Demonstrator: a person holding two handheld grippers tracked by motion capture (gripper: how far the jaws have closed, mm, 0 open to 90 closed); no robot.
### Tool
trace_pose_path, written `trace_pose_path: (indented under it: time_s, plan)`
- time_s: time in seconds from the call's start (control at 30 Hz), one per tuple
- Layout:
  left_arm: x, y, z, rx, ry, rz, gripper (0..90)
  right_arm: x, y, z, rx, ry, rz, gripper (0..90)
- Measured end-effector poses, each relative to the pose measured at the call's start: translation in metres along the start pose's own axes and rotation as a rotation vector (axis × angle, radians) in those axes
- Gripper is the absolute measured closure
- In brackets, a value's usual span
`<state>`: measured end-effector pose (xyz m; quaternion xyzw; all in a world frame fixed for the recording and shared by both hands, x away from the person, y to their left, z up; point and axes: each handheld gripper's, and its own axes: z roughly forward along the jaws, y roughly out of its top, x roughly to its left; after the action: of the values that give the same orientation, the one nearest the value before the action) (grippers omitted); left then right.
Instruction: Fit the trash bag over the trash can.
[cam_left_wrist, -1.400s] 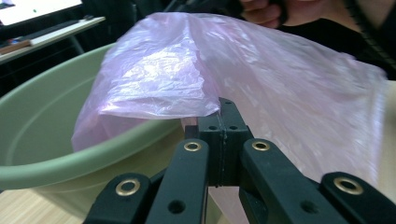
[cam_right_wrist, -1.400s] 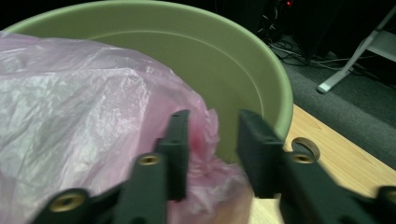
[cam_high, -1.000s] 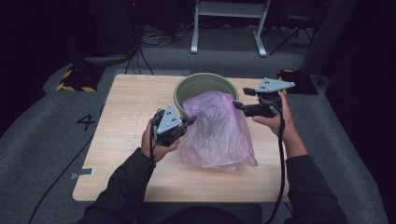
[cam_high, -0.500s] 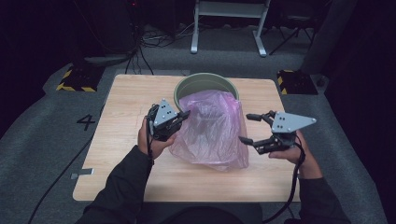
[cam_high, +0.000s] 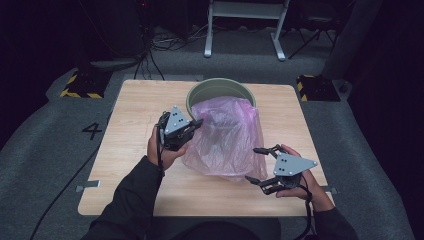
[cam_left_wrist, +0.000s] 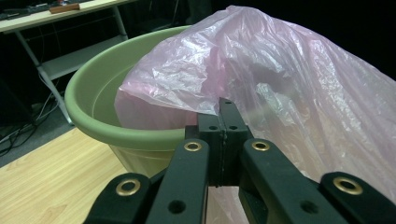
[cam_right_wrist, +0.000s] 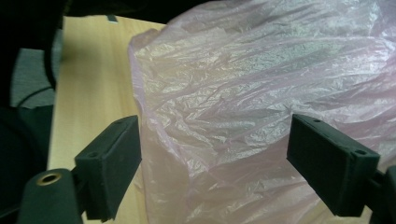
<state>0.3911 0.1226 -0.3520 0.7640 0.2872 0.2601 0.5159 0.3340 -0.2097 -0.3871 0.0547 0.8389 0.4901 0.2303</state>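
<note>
Our left tool (cam_high: 196, 123) pinches the pink bag (cam_high: 230, 137) at the green tub (cam_high: 220, 87) on the desk (cam_high: 125, 150), keeping it steady; our right tool (cam_high: 256, 164), jaws just widened and empty, faces its near side.

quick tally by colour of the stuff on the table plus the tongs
green: 1, the tub
pink: 1, the bag
black: 2, the left tongs shut on the bag, the right tongs open by the bag's near end
total: 4
</note>
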Motion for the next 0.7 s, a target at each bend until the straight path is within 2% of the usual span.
trace_pose_path:
  time_s: [0.03, 0.07, 0.1, 0.13, 0.17, 0.23, 0.27, 0.3, 0.33, 0.4, 0.47, 0.57, 0.63, 0.7]
  plan:
    - [0.0, 0.0, 0.0, 0.0, -0.003, 0.001, 90.0, 0.002, -0.001, 0.002, 0.0, -0.018, -0.006, 24.9]
    - [0.0, 0.0, 0.0, 0.0, -0.003, 0.001, 90.0, 0.002, -0.001, 0.002, 0.0, -0.018, -0.006, 24.9]
    - [0.001, 0.0, 0.0, 0.0, -0.008, -0.003, 90.0, 0.003, -0.003, 0.006, 0.005, -0.032, -0.03, 38.4]
    - [0.002, 0.0, 0.0, -0.002, -0.011, -0.006, 90.0, 0.003, -0.004, 0.008, 0.009, -0.049, -0.038, 44.7]
    - [0.002, 0.0, 0.0, -0.002, -0.011, -0.007, 90.0, 0.002, -0.005, 0.011, 0.018, -0.061, -0.047, 55.1]
    - [0.003, -0.001, -0.001, -0.001, -0.012, -0.007, 90.0, 0.001, -0.006, 0.013, 0.025, -0.069, -0.074, 66.5]
    - [0.003, -0.001, -0.001, -0.001, -0.012, -0.007, 89.9, 0.001, -0.006, 0.013, 0.025, -0.069, -0.074, 66.5]
    - [0.003, -0.001, -0.001, -0.004, -0.015, -0.006, 89.8, 0.0, -0.005, 0.013, 0.01, -0.085, -0.084, 78.3]
    - [0.004, -0.001, -0.001, -0.003, -0.021, -0.004, 88.1, -0.001, -0.004, 0.012, -0.005, -0.092, -0.087, 82.7]
    - [0.004, -0.001, -0.002, -0.008, -0.016, -0.007, 79.5, -0.004, -0.001, 0.007, -0.05, -0.101, -0.075, 87.4]
    - [0.005, -0.002, -0.004, -0.017, -0.022, -0.002, 79.3, -0.008, 0.003, 0.002, -0.071, -0.118, -0.054, 90.0]
    - [0.007, -0.002, -0.007, -0.016, -0.009, 0.002, 77.4, -0.015, 0.009, -0.002, -0.088, -0.143, -0.038, 90.0]
    - [0.008, -0.002, -0.008, -0.018, -0.011, -0.001, 68.5, -0.019, 0.013, -0.004, -0.1, -0.161, -0.028, 90.0]
    - [0.01, -0.002, -0.011, -0.011, -0.031, -0.02, 50.8, -0.024, 0.018, -0.005, -0.111, -0.175, -0.012, 90.0]
